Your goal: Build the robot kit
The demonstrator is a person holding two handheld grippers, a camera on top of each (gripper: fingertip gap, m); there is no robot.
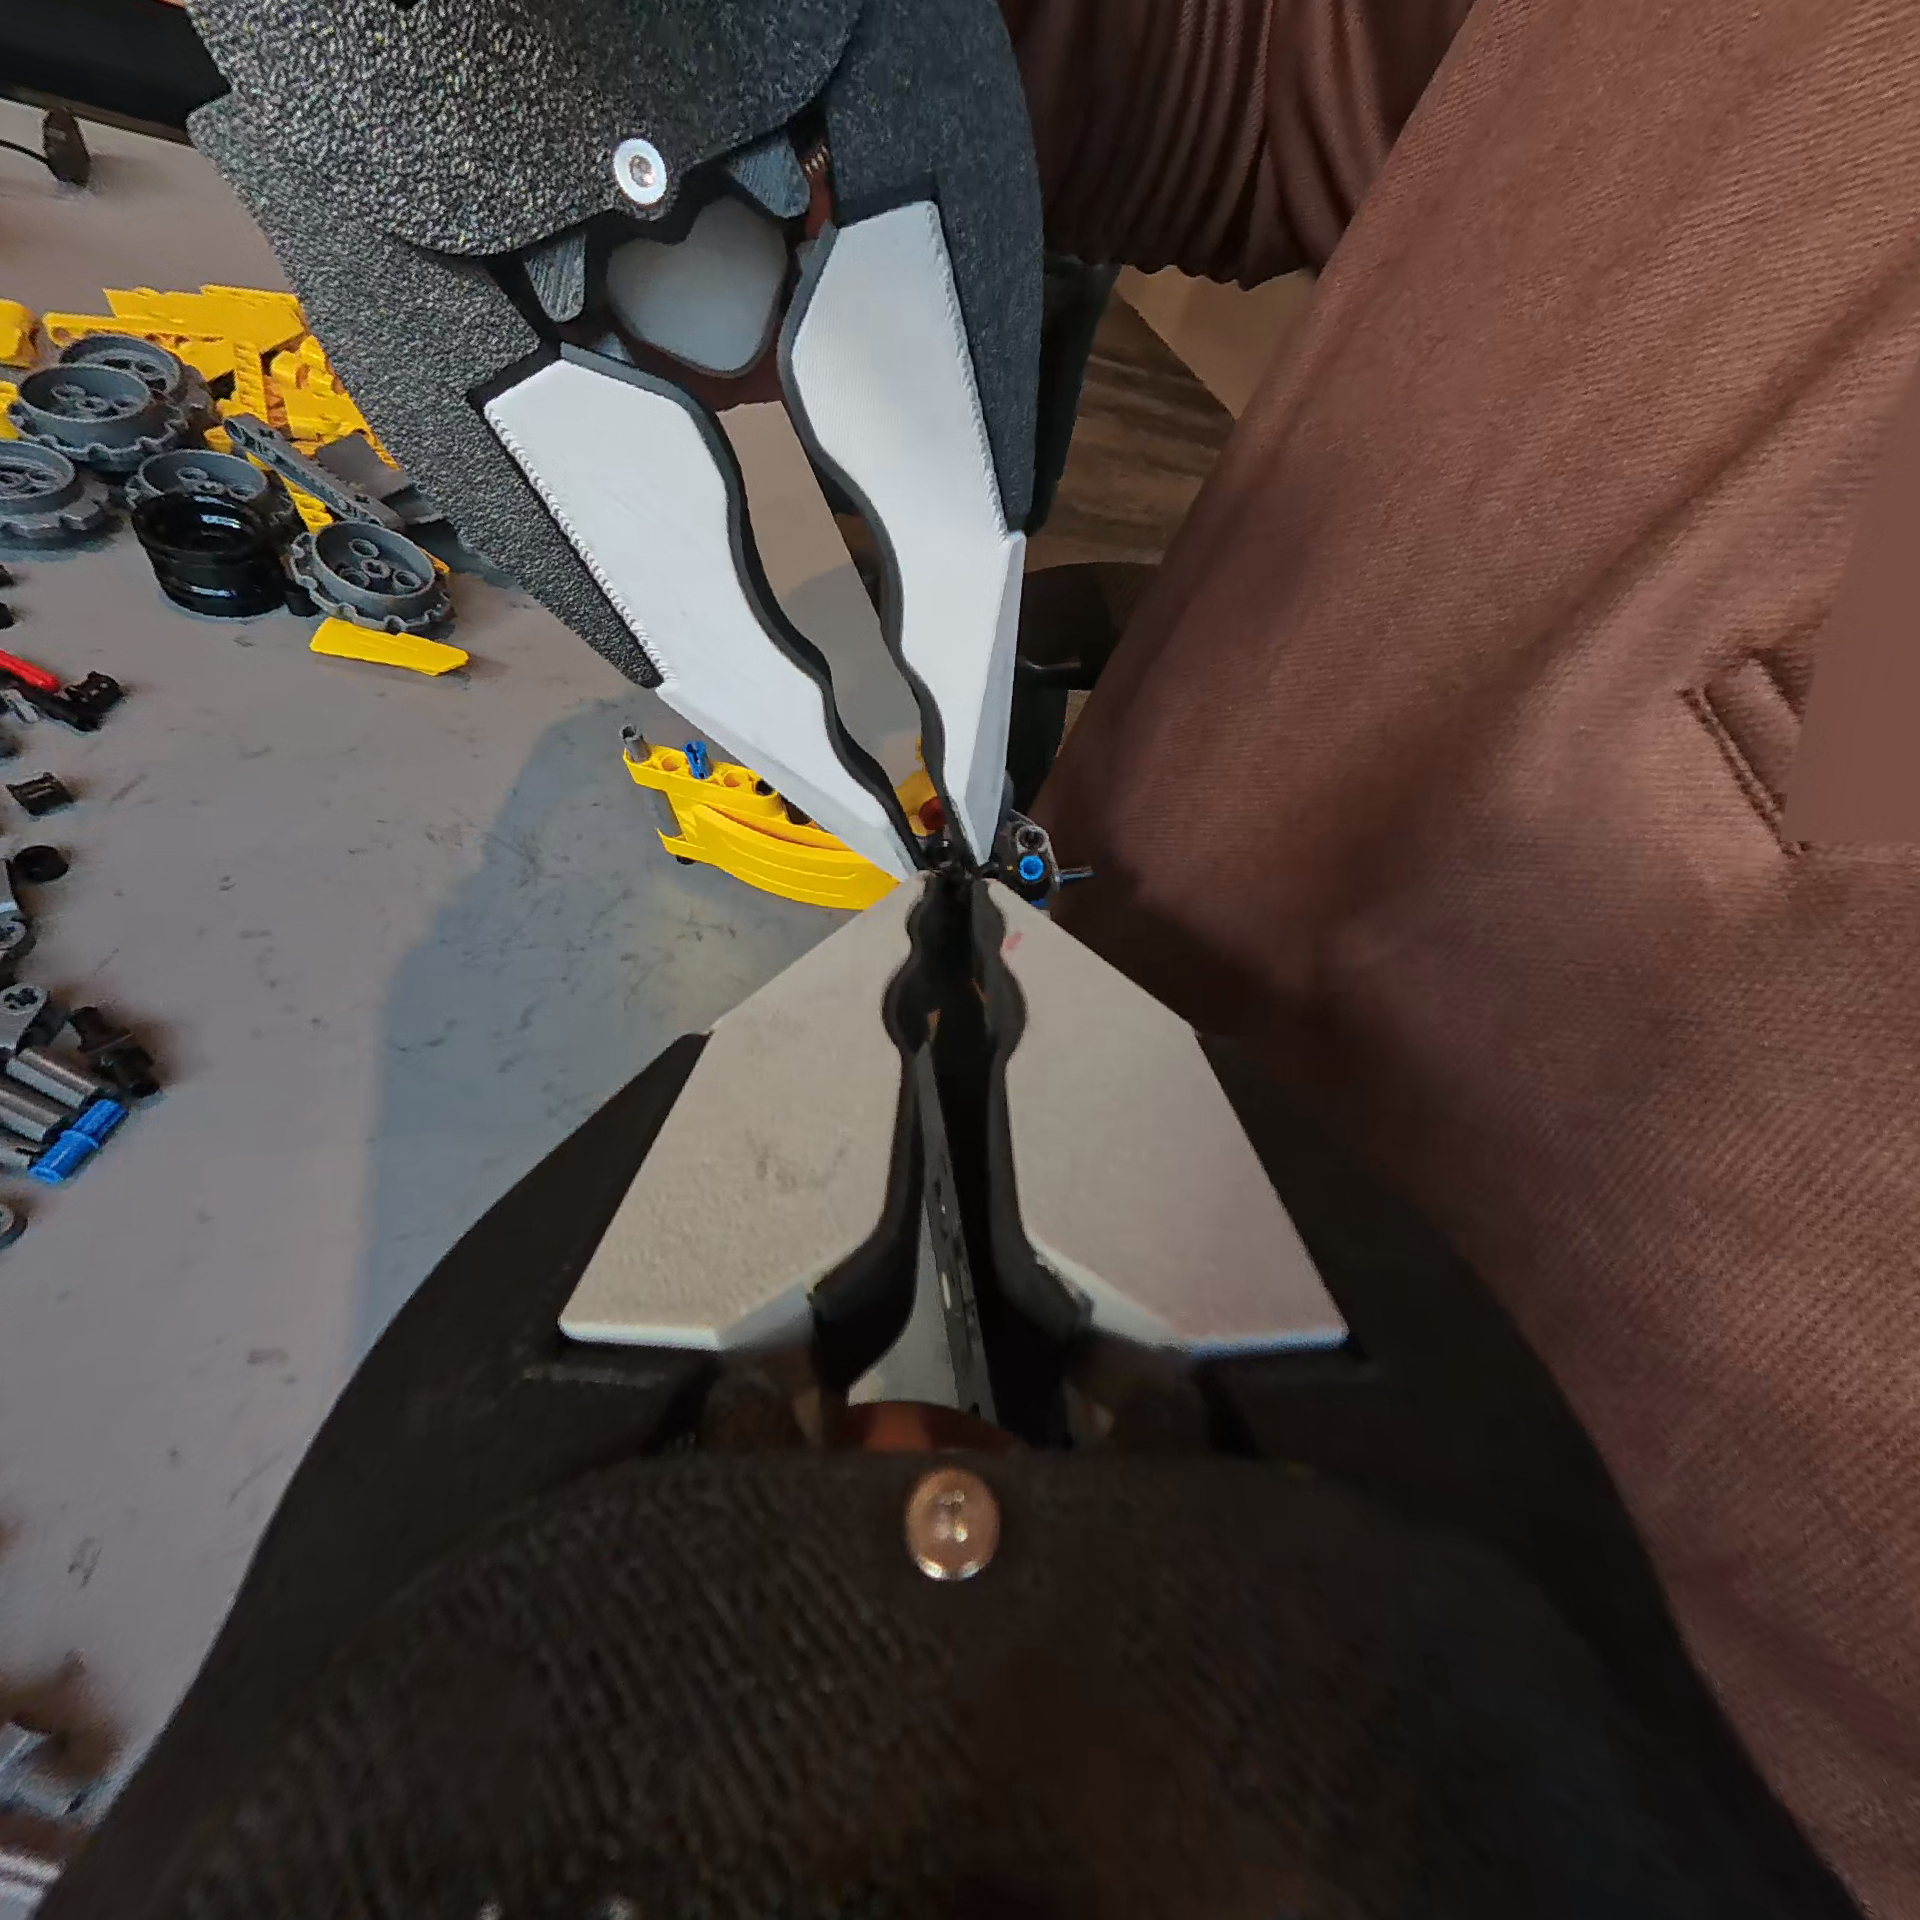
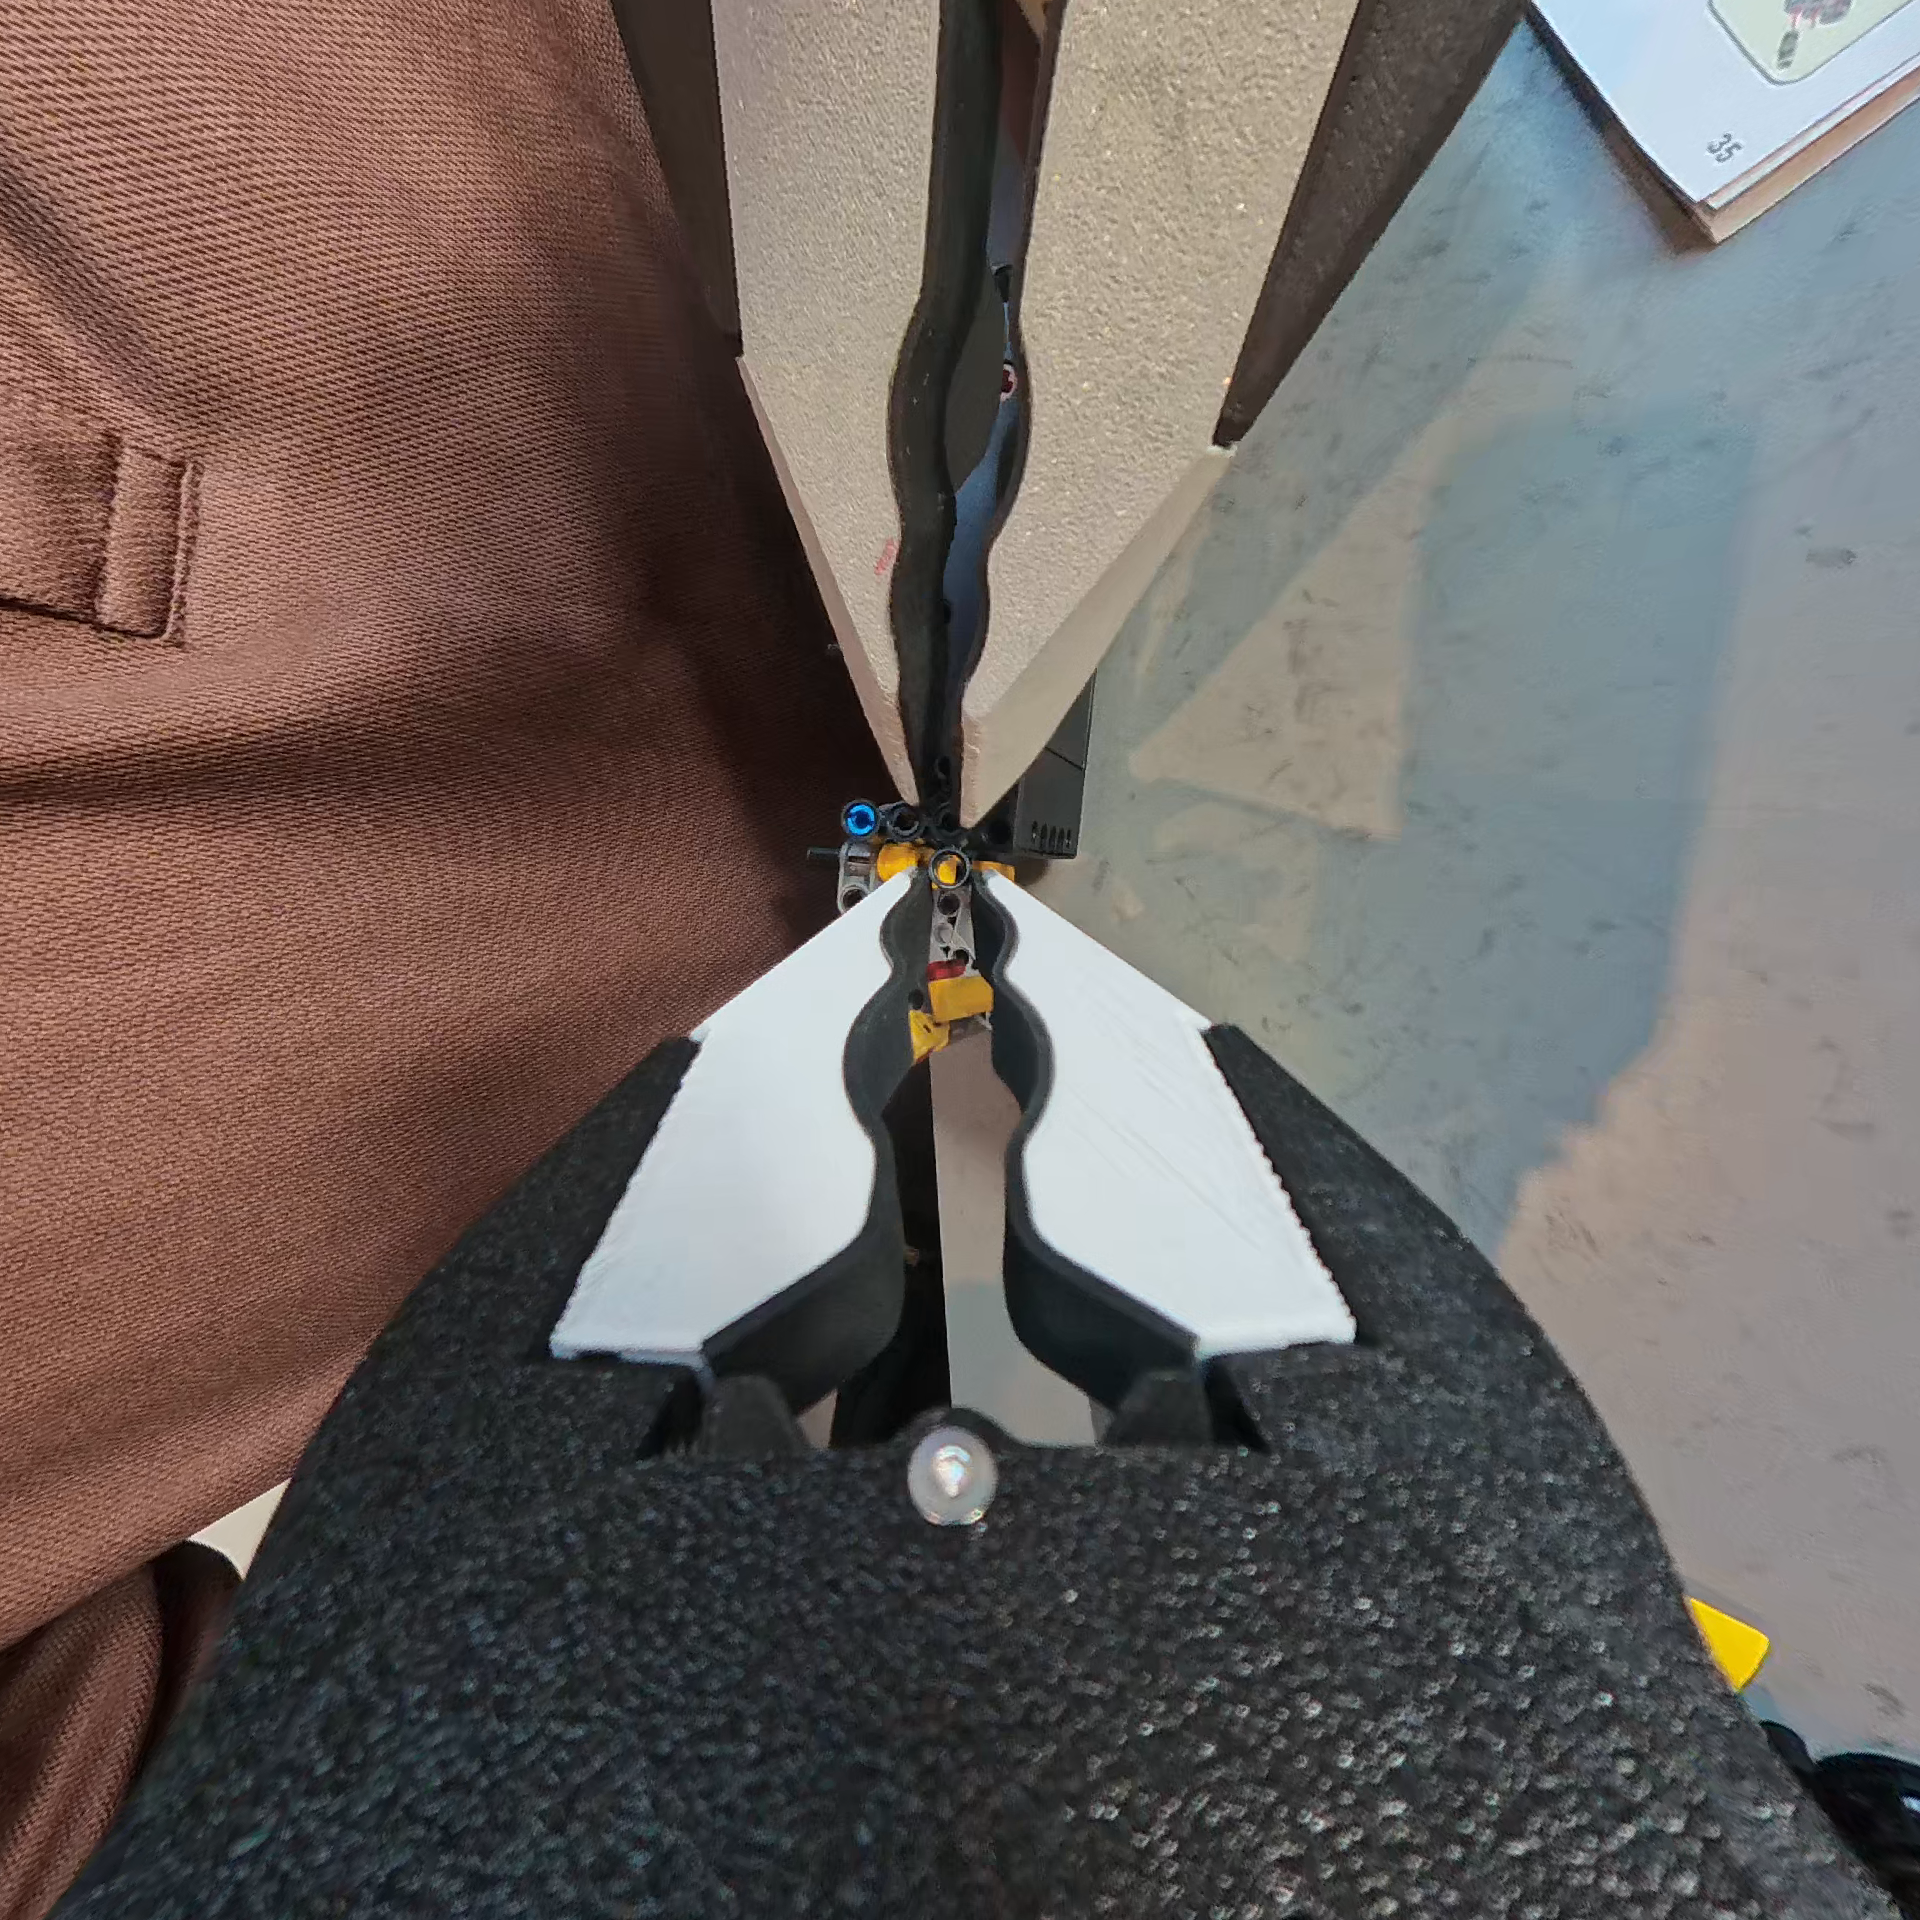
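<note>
- Nearest in the left wrist view, the left gripper [image 1: 951, 896] has its fingers drawn together on a thin black beam with holes [image 1: 957, 1247], which runs back between the pads.
- Tip to tip with it, the right gripper [image 2: 948, 881] comes in from the far side. Its tips are pinched on a small brick cluster [image 2: 954, 992] of yellow, grey and red parts, and the wavy pads behind the tips stand apart.
- Where the two sets of tips meet, a blue pin [image 2: 859, 819] sticks out on the left of the joint and a black box-shaped part [image 2: 1055, 790] sits just to its right.
- A yellow curved panel [image 1: 748, 826] shows just beyond the tips, low over the grey tabletop [image 1: 312, 1091]. Whether it rests there or belongs to the held cluster cannot be told.
- A person's brown garment [image 1: 1507, 935] fills the right of the left wrist view, close beside both grippers.
- Farther left on the table lie blue pins [image 1: 78, 1138], a yellow wedge [image 1: 387, 649], a black tyre [image 1: 213, 545] and grey wheel hubs [image 1: 99, 400] before a heap of yellow parts.
- Far right in the right wrist view, an open instruction booklet [image 2: 1766, 94] lies on the table.
</note>
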